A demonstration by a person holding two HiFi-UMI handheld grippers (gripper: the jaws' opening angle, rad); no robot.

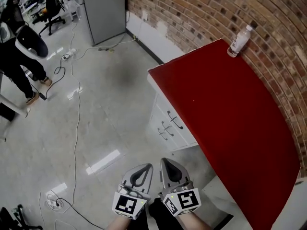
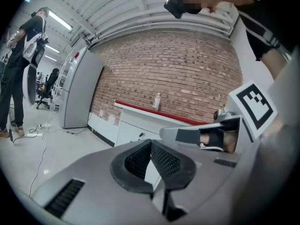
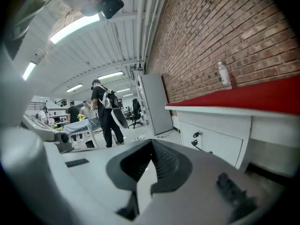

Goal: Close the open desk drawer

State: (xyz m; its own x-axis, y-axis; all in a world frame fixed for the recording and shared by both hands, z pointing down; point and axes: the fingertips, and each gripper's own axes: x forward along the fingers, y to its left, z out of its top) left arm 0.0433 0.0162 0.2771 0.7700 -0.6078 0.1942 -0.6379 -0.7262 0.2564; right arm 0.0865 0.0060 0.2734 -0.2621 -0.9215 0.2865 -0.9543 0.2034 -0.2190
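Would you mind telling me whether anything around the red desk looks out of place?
Nothing much: the bottle stands upright at the far corner of the desk and the drawer fronts look flush. Only the loose cables trailing over the floor look untidy.

Desk (image 1: 230, 109) cut off at bottom edge, bottle (image 1: 239, 41) label unreadable

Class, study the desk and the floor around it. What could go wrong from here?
1. Cables trail over the floor beside the desk: a trip hazard while stepping closer.
2. The bottle stands upright at the desk's far end: a hard shove on the drawers might topple it.
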